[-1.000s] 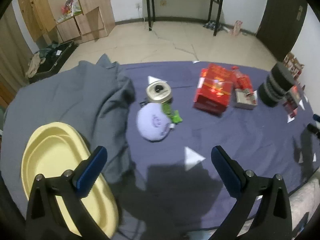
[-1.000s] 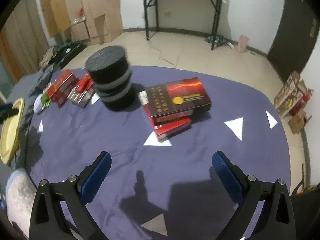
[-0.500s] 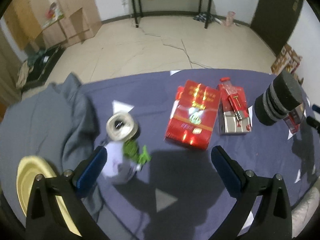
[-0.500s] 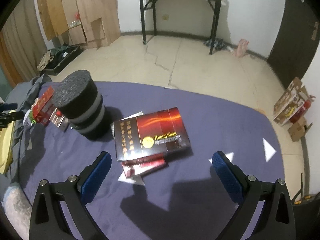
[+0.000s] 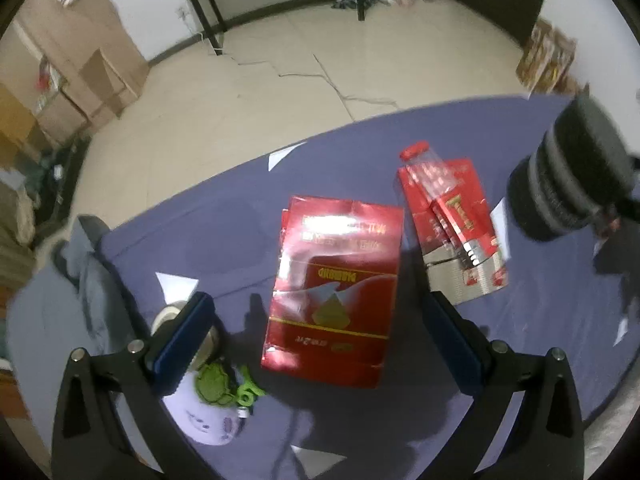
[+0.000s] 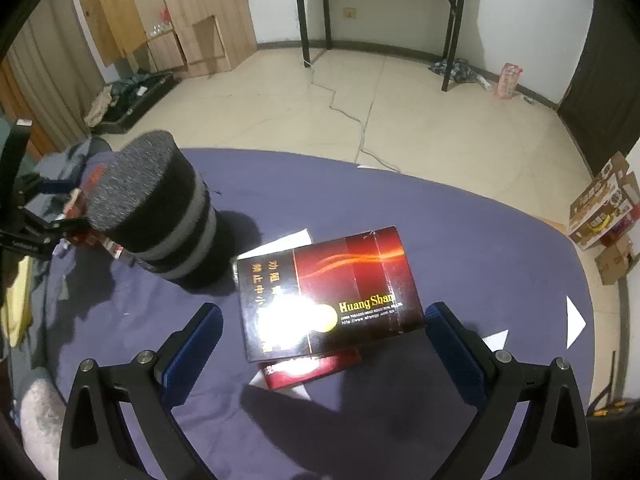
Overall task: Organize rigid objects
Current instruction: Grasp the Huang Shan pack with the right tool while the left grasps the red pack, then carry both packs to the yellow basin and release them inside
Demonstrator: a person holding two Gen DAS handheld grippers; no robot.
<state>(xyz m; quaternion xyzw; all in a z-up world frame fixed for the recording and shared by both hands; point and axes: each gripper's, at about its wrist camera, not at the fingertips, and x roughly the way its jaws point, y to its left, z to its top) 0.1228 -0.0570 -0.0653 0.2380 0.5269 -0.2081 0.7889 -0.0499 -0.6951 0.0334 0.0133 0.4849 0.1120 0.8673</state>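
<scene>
In the left wrist view, a shiny red carton (image 5: 334, 288) lies flat on the purple cloth, straight ahead of my open left gripper (image 5: 316, 344), whose blue pads flank its near end without touching. A smaller red-and-silver box (image 5: 452, 224) lies to its right. In the right wrist view, a dark red-and-black carton (image 6: 328, 292) rests on a thinner red box (image 6: 312, 368). My right gripper (image 6: 324, 352) is open, its pads on either side of that carton's near edge. A black-and-grey foam cylinder (image 6: 160, 216) stands to the left.
A round tin (image 5: 180, 328), a green toy (image 5: 220, 388) and a pale purple plush (image 5: 208, 420) sit by the left pad. Grey cloth (image 5: 72, 304) covers the table's left part. White triangle markers (image 6: 576, 322) dot the purple cloth. The foam cylinder (image 5: 568, 184) stands at the far right.
Both grippers moved forward and lower: the left swung right from the yellow basin and plush to the red carton; the right closed in on the dark carton. Both stayed open.
</scene>
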